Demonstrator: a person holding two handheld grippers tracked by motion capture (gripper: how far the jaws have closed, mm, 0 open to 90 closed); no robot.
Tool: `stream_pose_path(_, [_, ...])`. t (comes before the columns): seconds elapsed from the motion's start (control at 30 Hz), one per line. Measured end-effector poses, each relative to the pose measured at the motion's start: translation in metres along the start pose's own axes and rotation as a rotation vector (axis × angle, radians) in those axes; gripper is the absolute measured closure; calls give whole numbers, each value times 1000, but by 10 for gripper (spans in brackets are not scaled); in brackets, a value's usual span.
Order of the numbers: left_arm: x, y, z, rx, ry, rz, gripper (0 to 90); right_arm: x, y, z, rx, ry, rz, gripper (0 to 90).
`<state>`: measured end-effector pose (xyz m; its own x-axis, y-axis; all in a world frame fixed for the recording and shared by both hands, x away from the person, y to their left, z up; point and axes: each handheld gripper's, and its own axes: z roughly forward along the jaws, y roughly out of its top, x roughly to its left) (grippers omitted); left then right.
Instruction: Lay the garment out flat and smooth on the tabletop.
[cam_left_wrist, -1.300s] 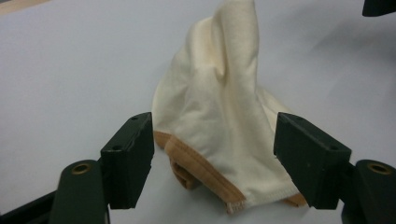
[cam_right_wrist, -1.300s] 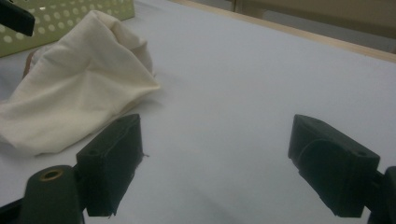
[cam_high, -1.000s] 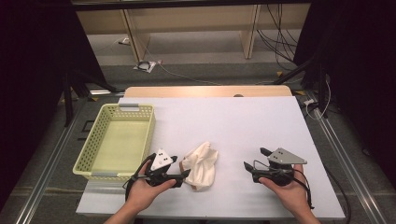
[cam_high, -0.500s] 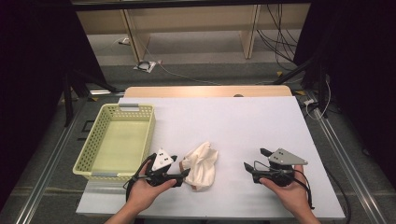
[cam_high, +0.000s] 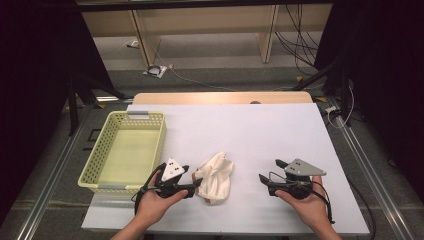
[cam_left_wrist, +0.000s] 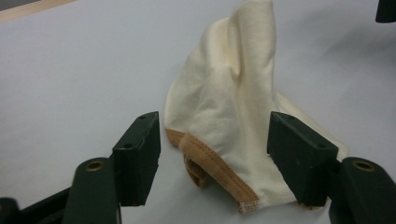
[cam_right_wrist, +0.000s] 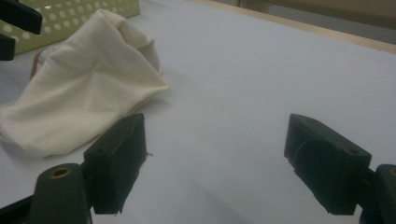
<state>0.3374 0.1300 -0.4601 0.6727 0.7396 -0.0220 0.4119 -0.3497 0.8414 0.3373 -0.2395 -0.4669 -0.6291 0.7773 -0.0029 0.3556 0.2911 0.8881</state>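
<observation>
On the white table (cam_high: 260, 135), the cream cloth (cam_high: 216, 176) is bracketed but not yet gripped by the closing left gripper (cam_high: 196, 182); right gripper (cam_high: 262, 178) gapes empty, yellow basket (cam_high: 90, 167) unfilled.

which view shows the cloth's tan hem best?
Left gripper view: the cloth sits close up between the open jaws, its tan hem and stitching clear. The high view shows the whole crumpled cloth, small. The right gripper view shows its plain side.

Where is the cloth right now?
In the high view the cloth lies near the table's front edge, just right of the left gripper, whose jaws flank its hem.
</observation>
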Motion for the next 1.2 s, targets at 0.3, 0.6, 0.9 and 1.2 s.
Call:
stream_pose_path(0.3, [0,-2,9,53,45,-3,494,29,6,24,71,82,-19,269])
stream_pose_path(0.6, [-5,-3,19,81,38,27,533,53,13,59,157,173,-8,312])
stream_pose_path(0.9, [-5,-3,22,96,43,41,556,82,14,94,256,188,-34,304])
stream_pose_path(1.2, [-4,-3,21,95,38,38,555,91,17,96,283,181,-31,513])
